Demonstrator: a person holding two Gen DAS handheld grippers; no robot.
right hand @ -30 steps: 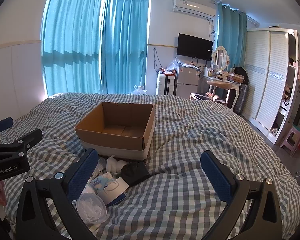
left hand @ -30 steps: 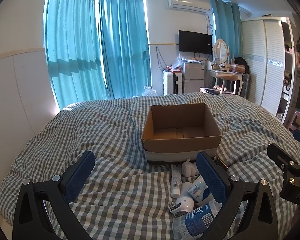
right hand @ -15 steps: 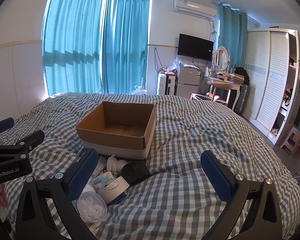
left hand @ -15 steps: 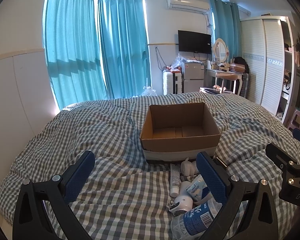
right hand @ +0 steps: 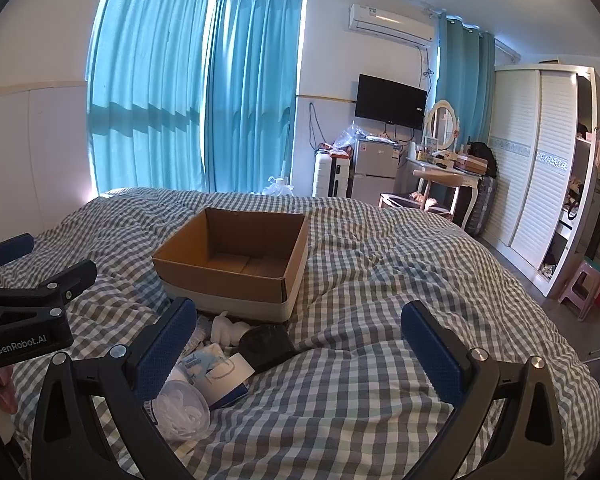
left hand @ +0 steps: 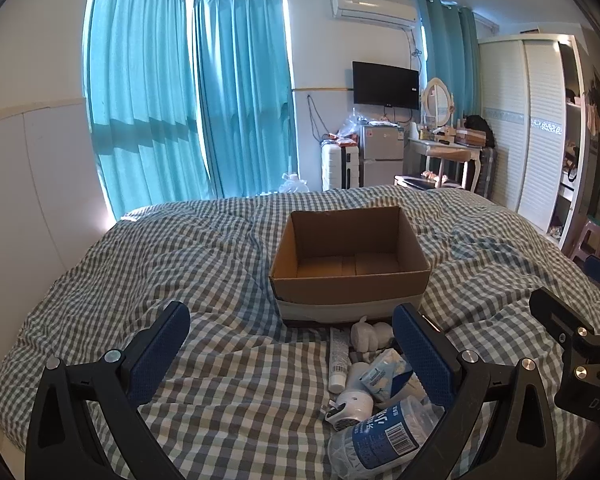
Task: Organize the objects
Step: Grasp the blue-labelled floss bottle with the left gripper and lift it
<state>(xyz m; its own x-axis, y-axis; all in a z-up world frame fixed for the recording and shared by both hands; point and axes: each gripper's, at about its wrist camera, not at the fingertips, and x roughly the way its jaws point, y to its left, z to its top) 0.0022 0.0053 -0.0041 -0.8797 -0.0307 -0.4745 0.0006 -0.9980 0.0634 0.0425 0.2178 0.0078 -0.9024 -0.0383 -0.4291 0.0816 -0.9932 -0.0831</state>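
Across the grey-checked quilt (left hand: 220, 264) I am holding both my left gripper (left hand: 288, 354) and right gripper (right hand: 296, 354) spread wide and unladen, eyeing the toiletry heap (left hand: 374, 384) just before the empty brown cardboard box (left hand: 350, 264), probably needing a first pick.

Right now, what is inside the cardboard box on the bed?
The cardboard box shows only its bare floor flaps; nothing lies inside. The strip of floor just behind its near wall is hidden in both views.

Teal curtains (left hand: 188, 100), wall television (left hand: 385, 83)
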